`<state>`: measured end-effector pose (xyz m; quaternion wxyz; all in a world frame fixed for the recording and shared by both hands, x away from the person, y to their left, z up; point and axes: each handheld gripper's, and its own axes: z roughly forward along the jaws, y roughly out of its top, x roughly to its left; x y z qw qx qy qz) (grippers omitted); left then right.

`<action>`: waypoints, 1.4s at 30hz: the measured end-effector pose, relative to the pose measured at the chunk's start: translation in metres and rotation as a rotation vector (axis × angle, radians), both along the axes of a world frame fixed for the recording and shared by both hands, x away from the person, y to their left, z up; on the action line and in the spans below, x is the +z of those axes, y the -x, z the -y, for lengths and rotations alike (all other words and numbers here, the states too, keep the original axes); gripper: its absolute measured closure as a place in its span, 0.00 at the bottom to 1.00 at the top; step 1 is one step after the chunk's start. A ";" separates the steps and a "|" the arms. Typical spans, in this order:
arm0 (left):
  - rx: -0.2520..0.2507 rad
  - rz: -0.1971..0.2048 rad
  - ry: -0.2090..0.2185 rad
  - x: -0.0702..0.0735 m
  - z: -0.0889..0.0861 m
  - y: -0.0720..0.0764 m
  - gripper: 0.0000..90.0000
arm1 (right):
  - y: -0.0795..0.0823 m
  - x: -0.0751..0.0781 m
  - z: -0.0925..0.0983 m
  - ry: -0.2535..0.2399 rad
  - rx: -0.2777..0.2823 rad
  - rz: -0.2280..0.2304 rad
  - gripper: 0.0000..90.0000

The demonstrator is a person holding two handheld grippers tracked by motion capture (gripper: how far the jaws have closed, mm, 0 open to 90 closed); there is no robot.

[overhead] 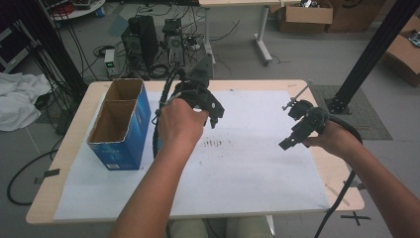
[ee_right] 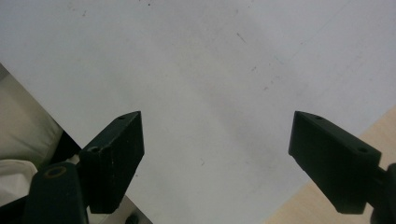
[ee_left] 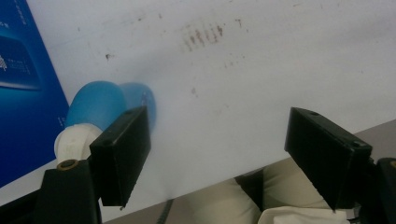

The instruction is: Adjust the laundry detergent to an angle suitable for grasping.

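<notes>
Left gripper view: left gripper (ee_left: 217, 158), jaws wide apart, nothing held; blue-and-white bulb (ee_left: 95, 114) on white sheet (ee_left: 261, 70), just beside blue box (ee_left: 21, 84). Right gripper (ee_right: 215, 161) likewise wide, empty, well apart from box.

My left tool (overhead: 214, 116) points toward four o'clock, jaws spread wide with nothing between them. My right tool (overhead: 289, 141) points toward seven o'clock, jaws equally wide apart. Both forearms reach in from six o'clock.
</notes>
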<state>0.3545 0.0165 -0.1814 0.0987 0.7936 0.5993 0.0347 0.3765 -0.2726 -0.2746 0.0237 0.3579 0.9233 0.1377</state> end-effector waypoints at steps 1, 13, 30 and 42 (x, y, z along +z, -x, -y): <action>-0.002 0.001 -0.001 0.000 0.000 0.000 0.26 | 0.000 0.000 0.000 0.000 0.000 0.000 0.20; -0.028 0.019 -0.002 0.008 0.002 0.001 0.25 | 0.002 0.000 0.001 -0.003 -0.003 -0.004 0.20; -0.020 0.104 0.006 0.025 -0.023 0.001 0.24 | 0.001 0.006 -0.004 0.011 0.020 0.005 0.20; -0.040 0.111 -0.010 0.025 -0.042 -0.004 0.24 | 0.002 0.006 -0.004 0.013 0.014 0.000 0.20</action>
